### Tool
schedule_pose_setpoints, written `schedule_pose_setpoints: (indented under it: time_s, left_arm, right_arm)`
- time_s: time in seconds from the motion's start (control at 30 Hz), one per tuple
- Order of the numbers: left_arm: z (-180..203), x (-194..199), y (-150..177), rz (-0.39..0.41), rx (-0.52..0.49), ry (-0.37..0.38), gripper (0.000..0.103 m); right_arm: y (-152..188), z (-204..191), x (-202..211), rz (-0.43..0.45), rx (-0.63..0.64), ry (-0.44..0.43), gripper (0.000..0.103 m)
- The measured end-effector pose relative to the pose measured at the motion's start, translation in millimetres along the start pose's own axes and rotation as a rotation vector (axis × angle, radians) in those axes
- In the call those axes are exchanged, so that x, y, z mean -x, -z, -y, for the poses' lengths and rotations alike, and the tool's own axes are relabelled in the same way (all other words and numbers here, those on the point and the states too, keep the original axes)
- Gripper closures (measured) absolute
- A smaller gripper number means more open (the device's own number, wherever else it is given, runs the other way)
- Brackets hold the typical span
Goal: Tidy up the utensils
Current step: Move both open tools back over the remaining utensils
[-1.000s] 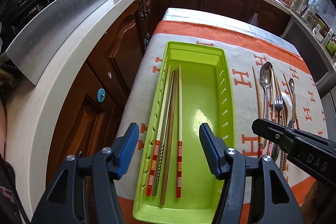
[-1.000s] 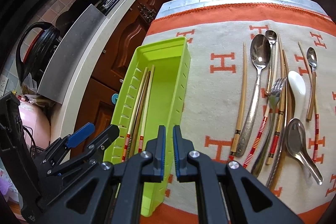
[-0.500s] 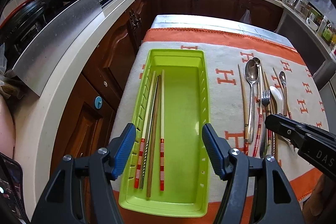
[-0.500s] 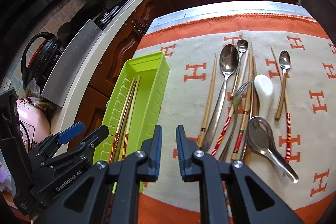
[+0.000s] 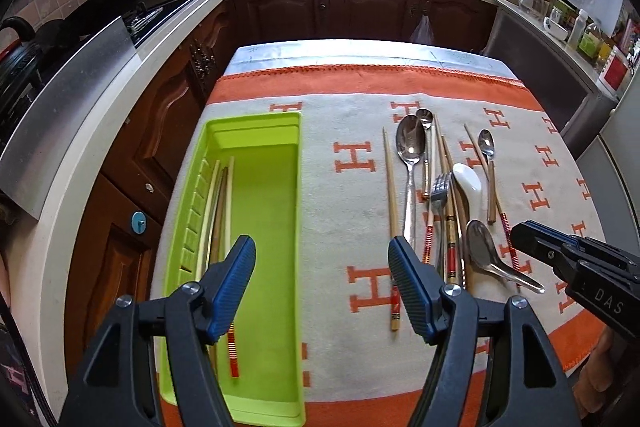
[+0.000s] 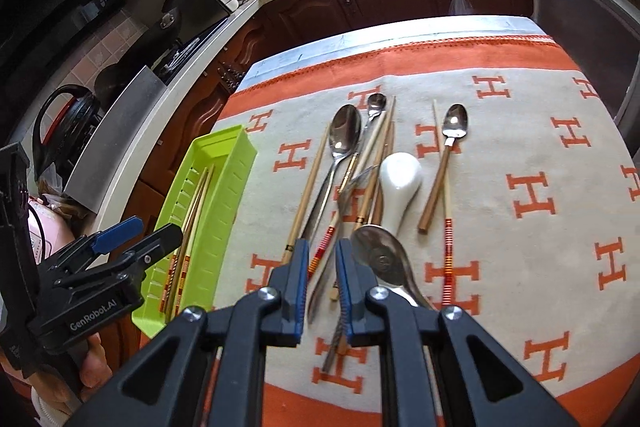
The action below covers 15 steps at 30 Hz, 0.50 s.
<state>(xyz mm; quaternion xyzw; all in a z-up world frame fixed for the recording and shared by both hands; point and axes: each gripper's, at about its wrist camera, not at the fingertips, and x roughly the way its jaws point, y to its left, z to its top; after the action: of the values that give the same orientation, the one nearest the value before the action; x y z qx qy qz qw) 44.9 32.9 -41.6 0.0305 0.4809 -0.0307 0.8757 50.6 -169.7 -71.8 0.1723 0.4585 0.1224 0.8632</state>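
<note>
Utensils (image 5: 440, 195) are seen lying loose on the orange and grey cloth (image 5: 360, 99) that covers the surface, in the left wrist view. They are laid side by side and partly overlapping: a large steel spoon (image 5: 410, 151), a fork (image 5: 440, 187), a white ceramic spoon (image 5: 467, 181), a steel soup spoon (image 5: 486, 255), a wooden-handled spoon (image 5: 489, 171) and several chopsticks. To their left, a green tray (image 5: 260, 227) is seen on the cloth, with a few chopsticks (image 5: 224, 211) laid along its left wall. The left gripper (image 5: 322, 291) is held wide open above the tray's right edge, with nothing between its blue pads. The tip of the right gripper (image 5: 520, 235) is visible at the right, above the soup spoon's handle

In the right wrist view, the right gripper (image 6: 322, 283) is shown with its pads parted by only a narrow gap, poised over the near ends of the utensils (image 6: 360, 179); whether anything is gripped cannot be told. The soup spoon (image 6: 380, 259) lies just beside its right pad. The green tray (image 6: 216, 195) is seen at left, with the left gripper (image 6: 132, 231) above its near end
</note>
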Motion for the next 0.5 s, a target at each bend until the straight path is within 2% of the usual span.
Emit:
schedule_pose_setpoints:
  time_s: [0.37,0.5]
  left_arm:
    - [36,-40,-13,-0.058,-0.029,0.071,0.036]
    - [44,-61,-19,-0.085,-0.031,0.073,0.038]
  right_arm:
    - [-7,59,-1,0.025,-0.083,0.05,0.089]
    - [-9,73,-9,0.01,-0.097,0.054,0.089]
